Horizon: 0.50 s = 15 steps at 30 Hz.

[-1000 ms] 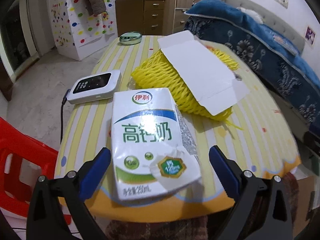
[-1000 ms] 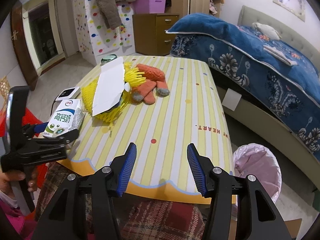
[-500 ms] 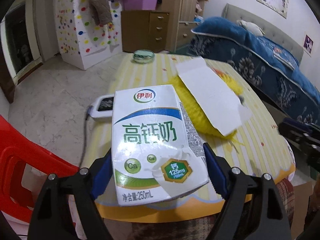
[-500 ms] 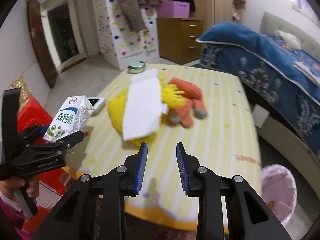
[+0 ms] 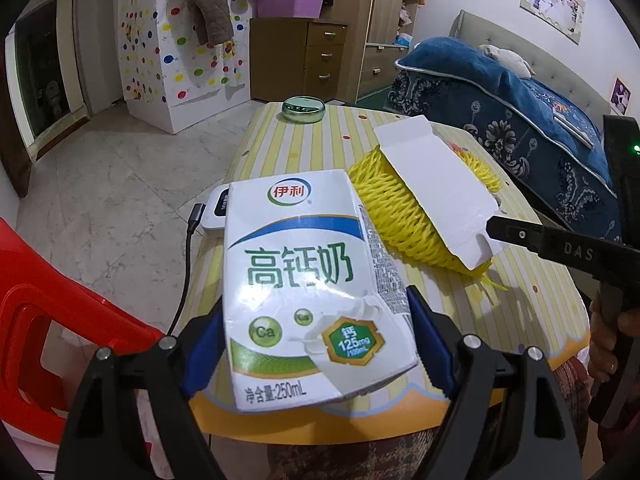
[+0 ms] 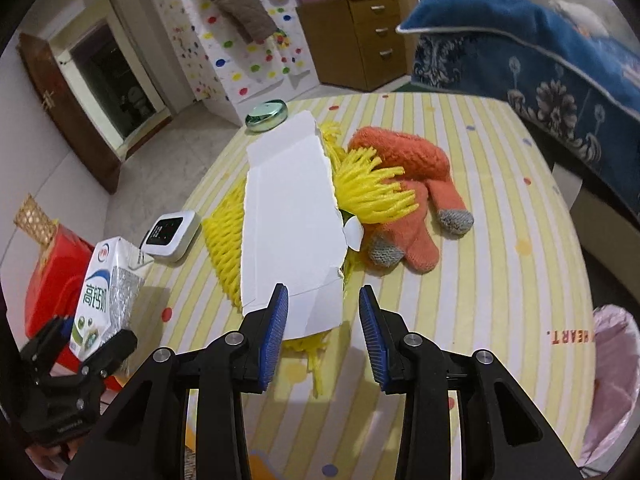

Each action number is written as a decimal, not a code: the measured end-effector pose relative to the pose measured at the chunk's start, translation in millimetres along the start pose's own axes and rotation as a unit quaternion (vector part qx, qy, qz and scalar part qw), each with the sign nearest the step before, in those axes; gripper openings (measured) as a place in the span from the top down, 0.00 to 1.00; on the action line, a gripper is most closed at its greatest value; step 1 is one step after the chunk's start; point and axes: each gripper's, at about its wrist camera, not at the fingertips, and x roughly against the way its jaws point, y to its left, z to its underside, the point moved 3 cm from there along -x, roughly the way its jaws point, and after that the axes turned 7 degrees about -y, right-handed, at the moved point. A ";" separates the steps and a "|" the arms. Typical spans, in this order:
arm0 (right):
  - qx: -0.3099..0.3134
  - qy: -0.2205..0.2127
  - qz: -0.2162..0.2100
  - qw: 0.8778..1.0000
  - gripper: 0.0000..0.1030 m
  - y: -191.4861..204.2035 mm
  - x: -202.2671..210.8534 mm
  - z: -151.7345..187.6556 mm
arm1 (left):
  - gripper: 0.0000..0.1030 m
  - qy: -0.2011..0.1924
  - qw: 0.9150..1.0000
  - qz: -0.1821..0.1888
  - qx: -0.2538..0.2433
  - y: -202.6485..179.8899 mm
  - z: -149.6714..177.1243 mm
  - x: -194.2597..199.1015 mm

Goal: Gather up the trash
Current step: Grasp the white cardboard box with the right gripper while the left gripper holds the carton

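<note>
The right gripper sits at the bottom centre of its view. Its jaws are closing, and the near end of the white card lies between the blue pads, which do not press it yet. The card runs lengthwise away from the gripper, up the frame, so the jaws straddle its narrow end. It is a flattened, opened-out box, plain white and creased, lying on a yellow foam net on the striped table. This hand looks nearer the card than the other.

The left gripper is clamped on a milk carton, held clear of the table at the lower middle of its view. A pink-lined bin stands at the lower right edge of the right view, beside the table.
</note>
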 end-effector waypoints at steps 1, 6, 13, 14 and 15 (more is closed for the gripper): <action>-0.002 -0.001 -0.001 1.000 0.86 1.3 1.0 0.3 | 0.22 0.000 1.000 0.000 0.000 0.7 0.1 -0.2; 0.003 -0.069 -0.020 0.997 1.00 11.9 45.1 -12.8 | 0.22 -0.005 1.000 -0.001 -0.005 -0.5 -1.0 4.8; 0.019 -0.154 0.017 0.988 1.00 5.9 121.5 -22.9 | 0.22 -0.020 1.000 0.008 -0.021 -14.7 -2.8 18.5; 0.020 -0.155 0.026 0.987 1.00 1.3 124.0 -22.5 | 0.22 -0.022 0.999 0.012 -0.026 -19.3 -2.1 20.2; 0.019 -0.155 0.039 0.987 1.00 -5.0 129.4 -16.7 | 0.22 -0.022 0.999 0.015 -0.030 -22.1 -2.1 21.2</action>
